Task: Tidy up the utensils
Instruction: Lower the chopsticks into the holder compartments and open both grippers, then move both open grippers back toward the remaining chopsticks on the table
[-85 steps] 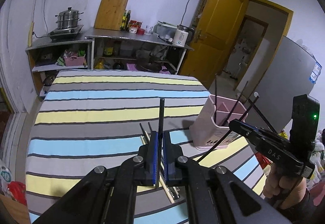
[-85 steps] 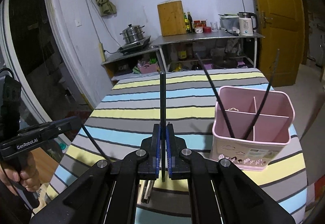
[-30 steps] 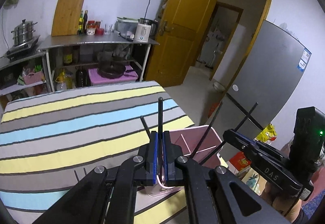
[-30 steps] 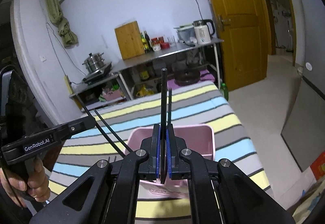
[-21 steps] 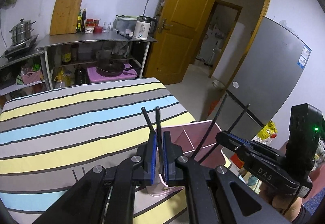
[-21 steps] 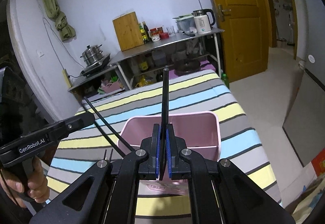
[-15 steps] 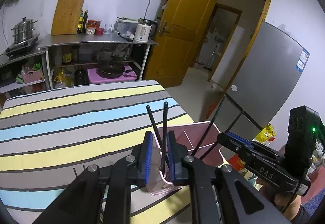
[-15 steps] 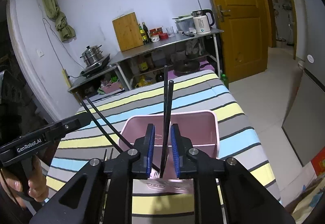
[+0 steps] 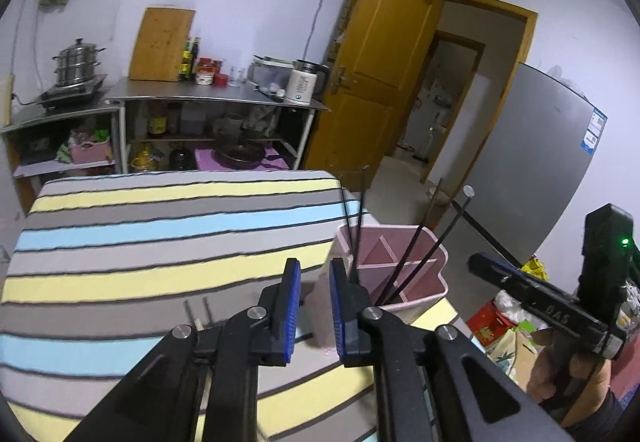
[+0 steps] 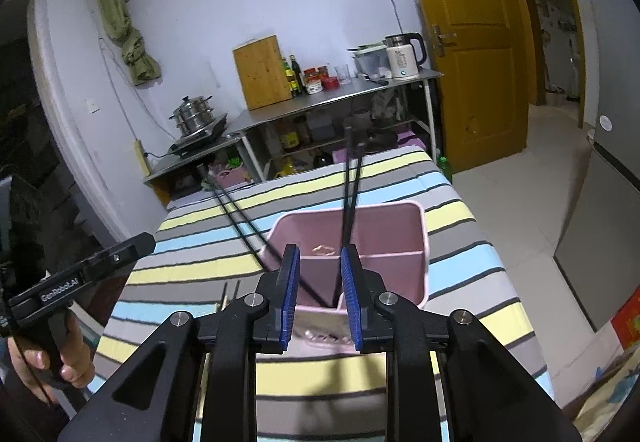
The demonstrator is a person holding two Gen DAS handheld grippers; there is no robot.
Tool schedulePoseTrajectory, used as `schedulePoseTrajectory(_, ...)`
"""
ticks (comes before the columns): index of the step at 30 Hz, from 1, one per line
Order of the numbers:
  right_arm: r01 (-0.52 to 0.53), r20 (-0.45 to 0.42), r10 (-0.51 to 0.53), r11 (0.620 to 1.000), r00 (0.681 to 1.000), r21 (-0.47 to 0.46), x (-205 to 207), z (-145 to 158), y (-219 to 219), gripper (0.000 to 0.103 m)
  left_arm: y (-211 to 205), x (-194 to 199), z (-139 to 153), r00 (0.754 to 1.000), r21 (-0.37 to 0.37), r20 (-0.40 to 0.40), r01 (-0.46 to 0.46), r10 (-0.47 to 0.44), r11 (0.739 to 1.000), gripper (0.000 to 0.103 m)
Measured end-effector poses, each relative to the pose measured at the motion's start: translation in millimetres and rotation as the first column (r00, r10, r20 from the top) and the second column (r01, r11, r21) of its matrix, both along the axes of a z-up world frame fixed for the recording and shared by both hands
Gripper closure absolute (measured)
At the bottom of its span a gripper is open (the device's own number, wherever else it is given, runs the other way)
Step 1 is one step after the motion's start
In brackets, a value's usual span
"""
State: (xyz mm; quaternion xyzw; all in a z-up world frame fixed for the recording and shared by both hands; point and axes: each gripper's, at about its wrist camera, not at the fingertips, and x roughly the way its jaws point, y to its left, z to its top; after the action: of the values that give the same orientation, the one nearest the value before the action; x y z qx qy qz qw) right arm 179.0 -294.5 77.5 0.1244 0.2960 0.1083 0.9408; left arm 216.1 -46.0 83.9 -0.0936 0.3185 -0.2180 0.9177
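A pink divided holder (image 9: 436, 254) (image 10: 424, 242) stands near the right edge of the striped table (image 9: 160, 226). Several black chopsticks (image 9: 420, 246) (image 10: 351, 193) lean in it. In the left wrist view my left gripper (image 9: 315, 270) is open just left of the holder, with nothing between its pads. My right gripper (image 10: 319, 254) hangs over the holder's near rim. Its jaws are opening, and a chopstick stands free beside the right pad (image 10: 349, 282). Each view shows the other gripper (image 9: 520, 294) (image 10: 80, 278) in a hand. Loose utensils (image 9: 196, 312) (image 10: 230, 294) lie on the cloth, partly hidden.
A steel shelf (image 9: 208, 97) with a kettle, jars, a cutting board and a steamer pot stands against the far wall. A yellow door (image 9: 376, 81) is open at the right, next to a grey fridge (image 9: 540, 169). The table drops off right beside the holder.
Both grippers were shut on a black chopstick and have opened; the chopsticks now stand in the holder. My left gripper has slid left, off the holder.
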Motion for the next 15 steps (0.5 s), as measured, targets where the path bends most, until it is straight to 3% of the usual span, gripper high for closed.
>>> schedulePoseTrajectory(15, -0.115, -0.005, 0.115, 0.993, 0.993, 0.021, -38.2, -18.3, 39.9, 0.081, 64.6, -59.5, -46.8, 0.989, 0.054, -0.067, -0.129, 0.132, 0.990, 0.089)
